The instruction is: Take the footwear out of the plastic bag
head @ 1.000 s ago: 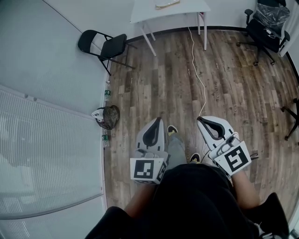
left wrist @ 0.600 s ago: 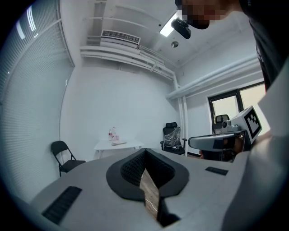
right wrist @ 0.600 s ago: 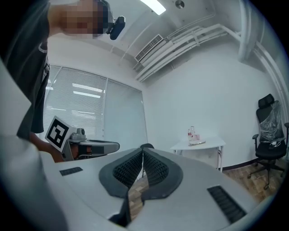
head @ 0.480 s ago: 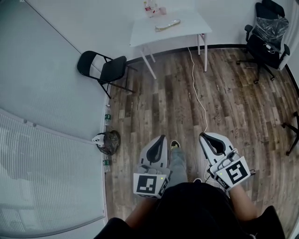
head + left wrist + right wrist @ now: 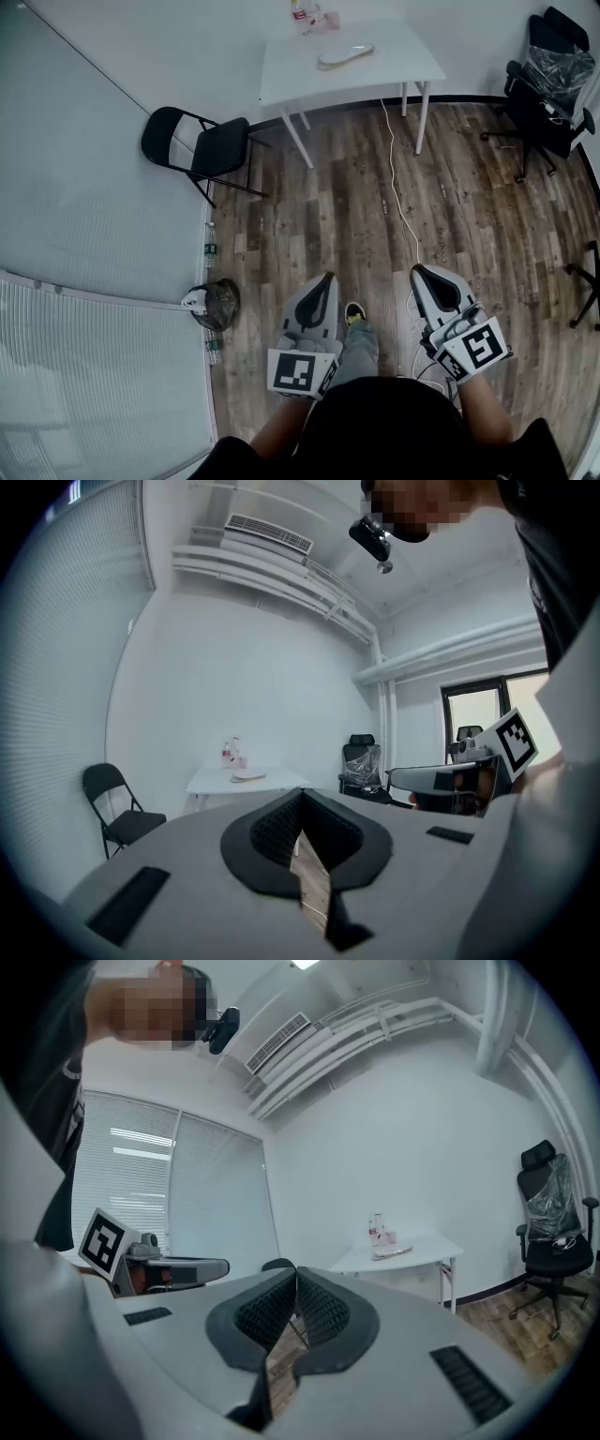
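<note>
The bagged footwear (image 5: 345,54) lies flat on the white tabletop (image 5: 398,67), toward its far side just beside the bottles (image 5: 302,13), its long axis running across the tabletop's width. Both grippers are well short of the tabletop, held level side by side and pointing straight at it. The left gripper (image 5: 325,281) lines up slightly better with the footwear than the right gripper (image 5: 420,274). Both have their jaws closed together on nothing.
</note>
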`<state>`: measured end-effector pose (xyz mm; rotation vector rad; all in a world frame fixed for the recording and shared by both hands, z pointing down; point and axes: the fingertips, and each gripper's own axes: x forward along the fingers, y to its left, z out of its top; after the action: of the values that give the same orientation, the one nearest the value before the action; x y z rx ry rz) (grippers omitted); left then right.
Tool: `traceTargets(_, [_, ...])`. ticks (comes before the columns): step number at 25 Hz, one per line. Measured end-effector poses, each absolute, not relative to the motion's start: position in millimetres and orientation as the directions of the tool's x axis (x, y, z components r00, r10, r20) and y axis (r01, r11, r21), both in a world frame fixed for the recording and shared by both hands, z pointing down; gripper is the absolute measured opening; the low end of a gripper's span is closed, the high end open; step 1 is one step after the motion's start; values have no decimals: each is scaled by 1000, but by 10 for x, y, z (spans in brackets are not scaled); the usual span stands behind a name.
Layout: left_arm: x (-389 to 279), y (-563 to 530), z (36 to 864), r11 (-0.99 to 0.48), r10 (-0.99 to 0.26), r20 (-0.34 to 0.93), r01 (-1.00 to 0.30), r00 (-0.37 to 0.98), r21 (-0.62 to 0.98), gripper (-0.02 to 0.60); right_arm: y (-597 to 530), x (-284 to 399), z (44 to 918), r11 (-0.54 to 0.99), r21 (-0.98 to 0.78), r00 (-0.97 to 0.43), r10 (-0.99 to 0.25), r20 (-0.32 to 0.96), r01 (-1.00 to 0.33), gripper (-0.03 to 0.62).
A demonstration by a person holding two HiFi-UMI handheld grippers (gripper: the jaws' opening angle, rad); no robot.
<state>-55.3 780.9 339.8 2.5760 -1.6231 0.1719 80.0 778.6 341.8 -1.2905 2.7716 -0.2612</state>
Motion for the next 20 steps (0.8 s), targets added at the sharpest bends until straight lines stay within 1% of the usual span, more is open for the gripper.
traceTargets(11, [-1431, 6490, 3349, -439, -887, 131, -896, 444, 67, 20, 6393, -77, 3277, 623, -169, -636, -771, 32, -763, 20])
traceTargets(15, [-1636, 6198, 3434, -448, -879, 142, -891, 455, 82, 20, 6083, -283, 3294, 612, -169, -627, -778, 43, -772, 20])
traceTargets(20, [-1764, 5974, 3499, -446, -877, 148, -890, 456, 97, 20, 5883, -380, 3299, 597, -169, -612, -789, 56, -784, 20])
